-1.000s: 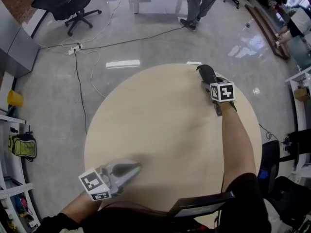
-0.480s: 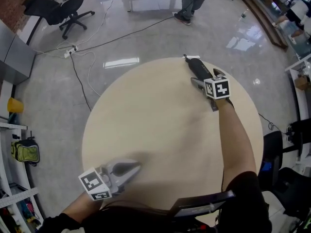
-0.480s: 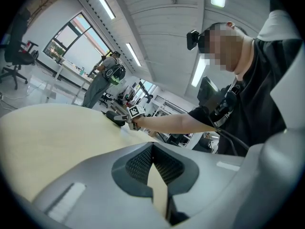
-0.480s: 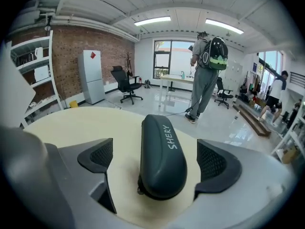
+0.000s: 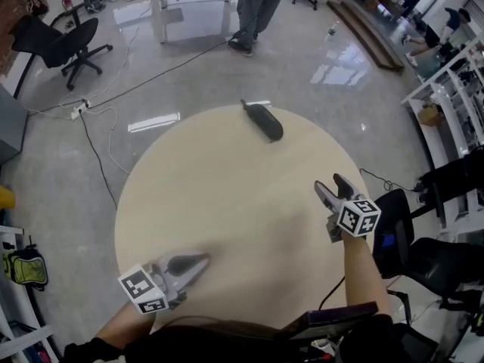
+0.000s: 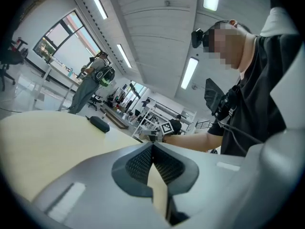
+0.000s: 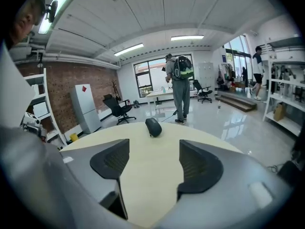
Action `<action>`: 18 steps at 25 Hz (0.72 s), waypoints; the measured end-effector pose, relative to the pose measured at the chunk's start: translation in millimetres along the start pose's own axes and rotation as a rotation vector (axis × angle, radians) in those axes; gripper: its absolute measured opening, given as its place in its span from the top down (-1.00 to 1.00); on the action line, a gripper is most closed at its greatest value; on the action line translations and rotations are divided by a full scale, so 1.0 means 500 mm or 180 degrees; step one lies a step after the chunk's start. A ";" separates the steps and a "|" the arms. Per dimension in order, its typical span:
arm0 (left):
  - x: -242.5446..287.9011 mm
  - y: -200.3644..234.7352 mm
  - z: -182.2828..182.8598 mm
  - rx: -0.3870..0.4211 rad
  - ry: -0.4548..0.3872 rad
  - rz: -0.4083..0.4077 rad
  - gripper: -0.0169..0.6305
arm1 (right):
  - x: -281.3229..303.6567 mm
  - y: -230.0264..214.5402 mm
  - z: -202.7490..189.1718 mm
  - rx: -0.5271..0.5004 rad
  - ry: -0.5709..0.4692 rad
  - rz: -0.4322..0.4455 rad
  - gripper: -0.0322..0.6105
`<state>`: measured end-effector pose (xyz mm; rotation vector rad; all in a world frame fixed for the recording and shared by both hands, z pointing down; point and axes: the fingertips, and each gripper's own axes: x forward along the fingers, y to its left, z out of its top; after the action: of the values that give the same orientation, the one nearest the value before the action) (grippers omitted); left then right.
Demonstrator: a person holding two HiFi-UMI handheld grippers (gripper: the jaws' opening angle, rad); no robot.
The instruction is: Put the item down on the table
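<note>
Item (image 5: 265, 121) lies flat on the table (image 5: 227, 195), close to its far rim, touching neither tool. The put-down looks done.

Right gripper (image 5: 330, 187): jaws apart and closing, nothing between them but bare tabletop; the item sits well beyond the tips. Left gripper (image 5: 198, 262): pads pressed together, nothing held.

Step in hand, as I judge it: clearing away after the release. To do it well:
- keep the right tool off the surface and well short of the item; it rests so near the far edge that one nudge could tip it off
- let the jaws finish closing in open air
- leave the left tool where it is (no job for it here)

Pose: the right forearm runs up from the near right, bare, with the gripper over the table's right side, tips aimed far-left toward the item. The left arm enters at the near left, tool low over the near part of the table, tips pointing right.
</note>
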<state>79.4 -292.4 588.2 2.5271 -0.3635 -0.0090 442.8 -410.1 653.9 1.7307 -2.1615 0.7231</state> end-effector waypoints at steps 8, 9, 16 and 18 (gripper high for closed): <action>0.017 -0.134 0.056 0.0166 -0.0021 -0.0529 0.96 | -0.422 0.087 -0.010 0.0332 -0.0487 -0.0367 0.54; 0.025 -0.155 0.059 0.0193 -0.0002 -0.0591 0.96 | -0.466 0.102 -0.006 0.0333 -0.0564 -0.0408 0.63; 0.058 -0.345 0.058 0.0443 0.0184 -0.1210 0.96 | -0.804 0.177 -0.049 0.0494 -0.1064 -0.0930 0.85; 0.071 -0.406 0.052 0.0510 0.0218 -0.1338 0.96 | -0.897 0.184 -0.071 0.0566 -0.1162 -0.1066 0.85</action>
<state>163.5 -154.7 457.5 2.7075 0.2063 -0.0576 460.3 -6.1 436.6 2.4035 -1.9819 0.5573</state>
